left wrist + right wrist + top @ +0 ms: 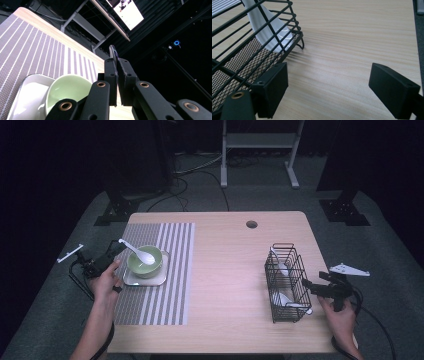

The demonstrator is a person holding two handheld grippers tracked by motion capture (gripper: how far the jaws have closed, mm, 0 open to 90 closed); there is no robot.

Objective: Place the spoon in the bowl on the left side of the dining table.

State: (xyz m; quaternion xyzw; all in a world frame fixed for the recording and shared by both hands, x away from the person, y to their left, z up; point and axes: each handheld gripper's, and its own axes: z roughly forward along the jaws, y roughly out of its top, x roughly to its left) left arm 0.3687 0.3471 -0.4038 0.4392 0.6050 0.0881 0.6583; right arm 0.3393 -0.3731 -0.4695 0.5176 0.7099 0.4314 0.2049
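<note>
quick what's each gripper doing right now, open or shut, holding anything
Left gripper: shut on the white spoon, whose scoop rests in the green bowl.
Right gripper: open, holding nothing, beside the wire basket.

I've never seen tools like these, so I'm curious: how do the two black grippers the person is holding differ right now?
The left gripper has its jaws shut on the handle of a white spoon whose scoop lies in the green bowl; the right gripper has its jaws wide apart, holding nothing. The left one sits over the striped mat, the right one beside the black wire basket. Both are black, two-jawed and hand-held.
</note>
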